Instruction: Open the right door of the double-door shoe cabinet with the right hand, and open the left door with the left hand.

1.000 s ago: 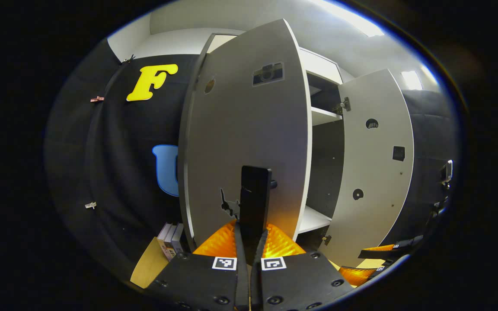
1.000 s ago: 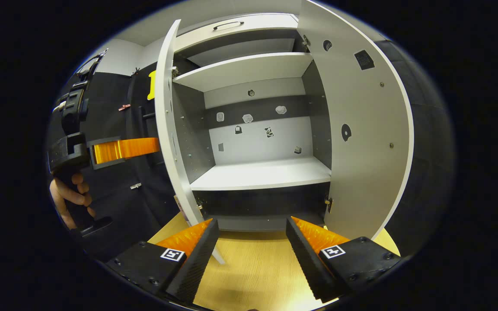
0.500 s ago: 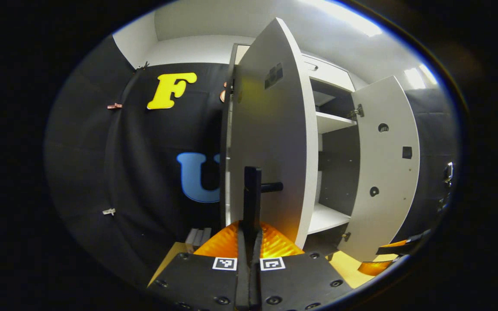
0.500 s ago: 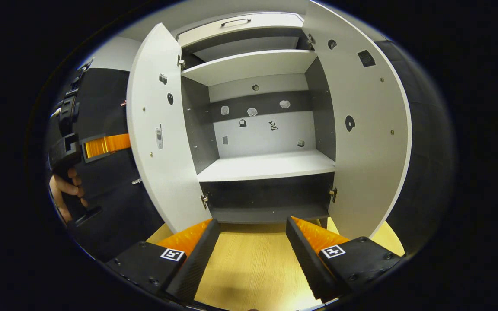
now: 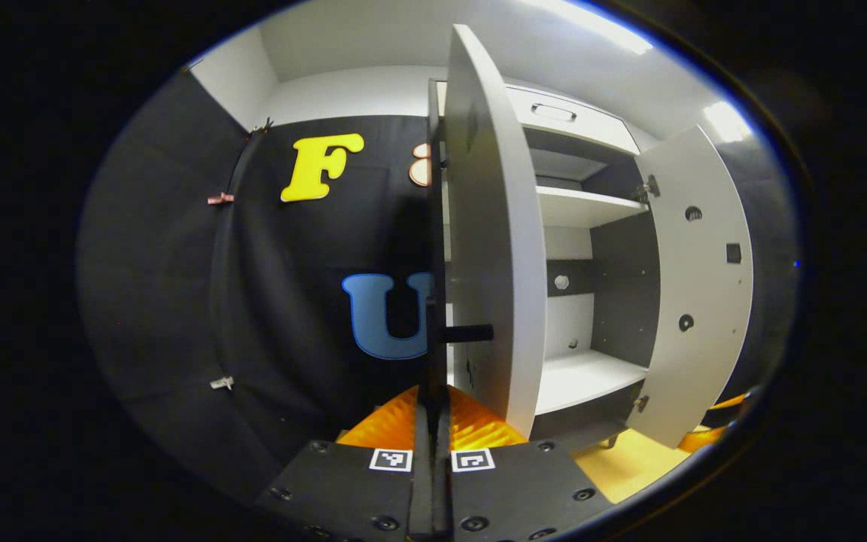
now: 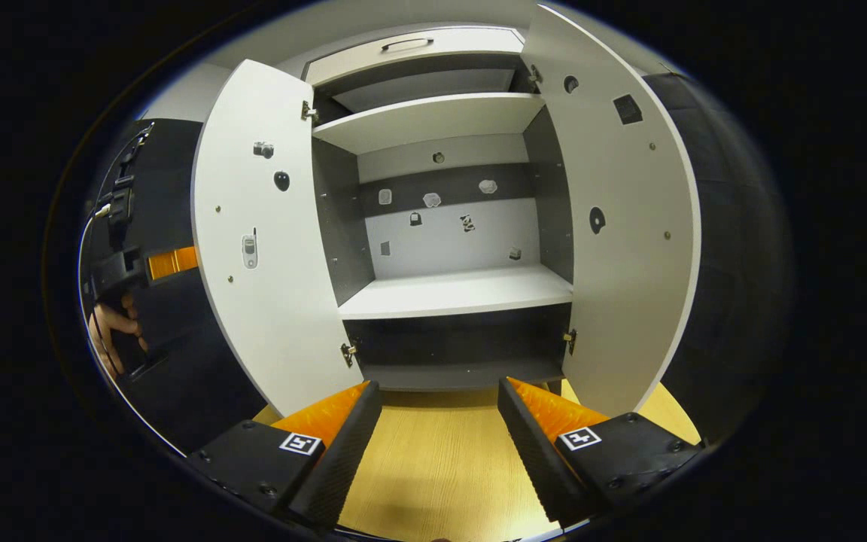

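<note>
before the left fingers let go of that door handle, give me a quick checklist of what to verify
1. Right door swung fully open: ok.
2. Left door swung wide, inner face showing in the right gripper view: ok.
3. Left gripper fingers closed on the dark door handle: ok.
4. Right gripper open and apart from the cabinet: ok.
5. Shelves reachable between the doors: ok.
6. Left door at its hinge limit: cannot tell.

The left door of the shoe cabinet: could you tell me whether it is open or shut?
Open: the left door stands swung wide, baring the shelves.
</note>
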A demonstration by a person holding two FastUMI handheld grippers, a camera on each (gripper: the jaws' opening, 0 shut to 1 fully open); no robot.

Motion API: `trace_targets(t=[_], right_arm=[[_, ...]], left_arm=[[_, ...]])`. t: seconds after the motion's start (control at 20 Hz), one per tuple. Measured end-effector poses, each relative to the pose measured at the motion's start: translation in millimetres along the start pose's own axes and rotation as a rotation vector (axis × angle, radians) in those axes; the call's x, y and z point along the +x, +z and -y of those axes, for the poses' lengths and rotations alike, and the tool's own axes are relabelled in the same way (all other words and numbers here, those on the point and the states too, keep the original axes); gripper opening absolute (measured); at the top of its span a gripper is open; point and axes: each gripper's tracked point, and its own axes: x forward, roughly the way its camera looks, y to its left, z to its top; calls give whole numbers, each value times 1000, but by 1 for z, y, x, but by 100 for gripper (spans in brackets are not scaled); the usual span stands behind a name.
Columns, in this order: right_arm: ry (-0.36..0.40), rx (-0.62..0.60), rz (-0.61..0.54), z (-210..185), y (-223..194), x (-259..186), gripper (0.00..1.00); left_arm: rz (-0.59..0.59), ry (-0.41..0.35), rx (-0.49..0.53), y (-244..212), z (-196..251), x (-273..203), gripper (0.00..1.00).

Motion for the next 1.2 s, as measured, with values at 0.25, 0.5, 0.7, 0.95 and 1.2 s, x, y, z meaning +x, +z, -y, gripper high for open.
trace_targets(t=[0.25, 0.5, 0.7, 0.95, 1.2], right_arm=[[-43, -3, 24, 21, 14, -3, 98], [-108, -24, 65, 47, 41, -5, 98], [-106, -6, 98, 42, 59, -8, 98], [-78, -18, 172, 35, 82, -13, 98], [-69, -74, 199, 54, 84, -21, 99]], left_arm=[[-22, 24, -42, -5, 1, -11, 6], [-39, 71, -106, -8, 12, -44, 24], [-22, 69, -143, 1, 39, -72, 58], [-27, 52, -136, 0, 79, -75, 96], [-63, 73, -118, -23, 115, -68, 95]])
